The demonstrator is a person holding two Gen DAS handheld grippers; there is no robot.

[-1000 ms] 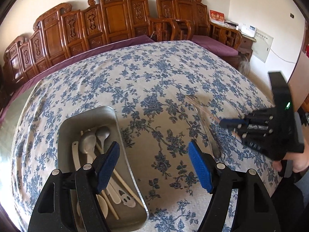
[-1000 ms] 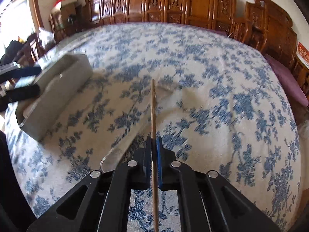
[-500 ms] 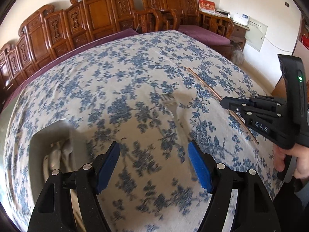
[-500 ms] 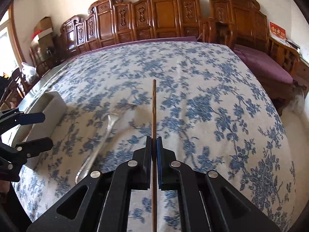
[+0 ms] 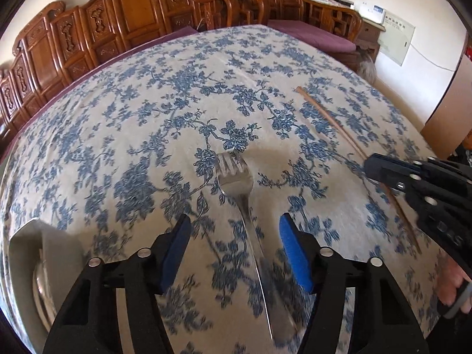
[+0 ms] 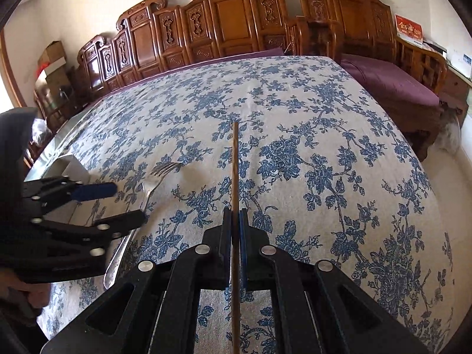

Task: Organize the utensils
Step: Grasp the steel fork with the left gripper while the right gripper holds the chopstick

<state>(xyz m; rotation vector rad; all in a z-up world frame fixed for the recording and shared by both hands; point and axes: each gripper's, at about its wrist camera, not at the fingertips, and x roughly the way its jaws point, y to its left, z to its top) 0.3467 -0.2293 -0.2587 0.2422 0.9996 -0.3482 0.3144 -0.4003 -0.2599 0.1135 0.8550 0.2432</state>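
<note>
Fork (image 5: 237,187) lies flat on the tablecloth (image 5: 153,112), tines away from the left gripper (image 5: 236,233), handle running back between that gripper's fingers. The jaws have just been closing but stand apart on either side of the handle, pads clear of the metal; nothing is held.

Right gripper (image 6: 235,221) is clamped tight on a chopstick (image 6: 235,165), which sticks out straight ahead above the cloth.

The tray (image 5: 44,253), holding other utensils, sits at the left edge, near the fork.

Handling judgement: the fork is rigid polished steel, light, not fragile, but thin and slick. It lies low on soft cloth, so the pads must reach right down to the fabric. Best hold is across the handle edges near mid-length, where it balances. A grip near the neck risks the fork pivoting. The chopstick is stiff, light wood, and looks secure.
</note>
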